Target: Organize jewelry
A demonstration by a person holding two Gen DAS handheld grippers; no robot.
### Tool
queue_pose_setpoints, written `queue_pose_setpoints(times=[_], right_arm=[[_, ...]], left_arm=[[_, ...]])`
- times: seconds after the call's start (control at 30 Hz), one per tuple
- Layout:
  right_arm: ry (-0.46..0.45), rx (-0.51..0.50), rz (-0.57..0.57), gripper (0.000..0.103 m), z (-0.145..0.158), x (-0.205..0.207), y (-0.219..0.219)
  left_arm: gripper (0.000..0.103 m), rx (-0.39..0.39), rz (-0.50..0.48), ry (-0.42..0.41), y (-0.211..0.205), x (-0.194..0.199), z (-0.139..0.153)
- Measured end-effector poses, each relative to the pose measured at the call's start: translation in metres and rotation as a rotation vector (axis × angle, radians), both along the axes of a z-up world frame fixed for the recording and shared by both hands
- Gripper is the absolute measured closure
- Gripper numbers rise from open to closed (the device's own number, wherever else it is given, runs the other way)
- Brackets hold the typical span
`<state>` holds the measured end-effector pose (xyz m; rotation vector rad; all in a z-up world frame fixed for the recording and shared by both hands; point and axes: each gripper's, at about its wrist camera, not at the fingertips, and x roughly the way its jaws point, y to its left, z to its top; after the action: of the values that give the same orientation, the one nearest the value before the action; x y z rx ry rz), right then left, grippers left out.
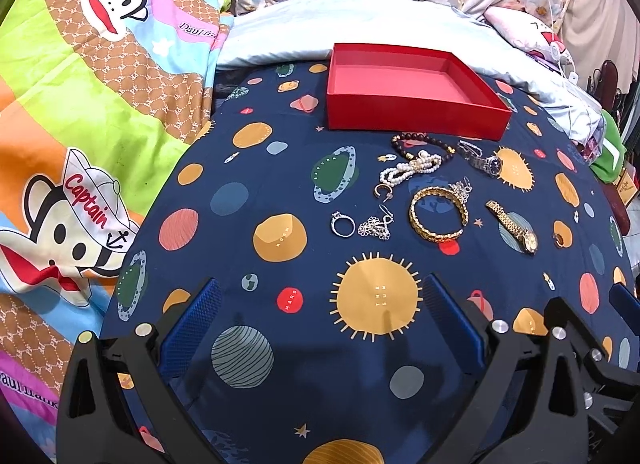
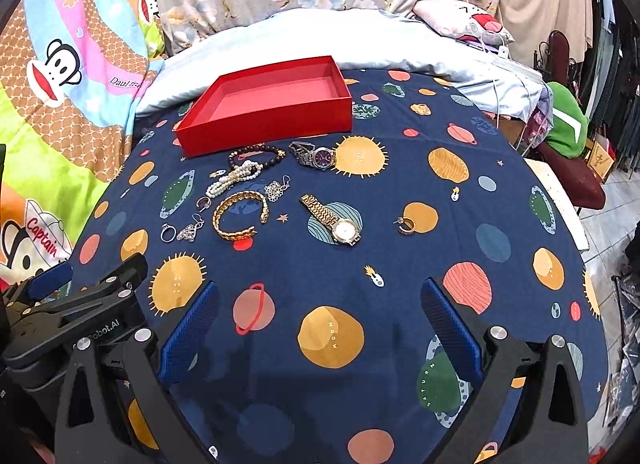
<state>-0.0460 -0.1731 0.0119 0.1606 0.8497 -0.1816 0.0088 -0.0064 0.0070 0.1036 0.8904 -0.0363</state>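
Observation:
An empty red box sits at the back of the planet-print cloth. In front of it lie a dark bead bracelet, a pearl strand, a gold bangle, a silver watch, a gold watch, a silver ring, flower earrings and a hoop earring. My left gripper is open, well short of the jewelry. My right gripper is open too, nothing between its fingers.
The navy planet cloth covers a rounded surface. A cartoon-monkey blanket lies to the left, pale pillows behind the box, and clutter with a green item at the right edge. The left gripper body shows in the right wrist view.

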Motion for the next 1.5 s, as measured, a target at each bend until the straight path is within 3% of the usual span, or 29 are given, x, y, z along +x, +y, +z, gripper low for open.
queue_pose_setpoints(times=[0.27, 1.5], right_arm=[[0.005, 0.006, 0.004, 0.005, -0.002, 0.004, 0.0], [0.045, -0.01, -0.004, 0.005, -0.016, 0.019, -0.013]], left_arm=[[0.005, -0.007, 0.007, -0.021, 0.003, 0.002, -0.001], [0.005, -0.054, -0.004, 0.046, 0.003, 0.022, -0.022]])
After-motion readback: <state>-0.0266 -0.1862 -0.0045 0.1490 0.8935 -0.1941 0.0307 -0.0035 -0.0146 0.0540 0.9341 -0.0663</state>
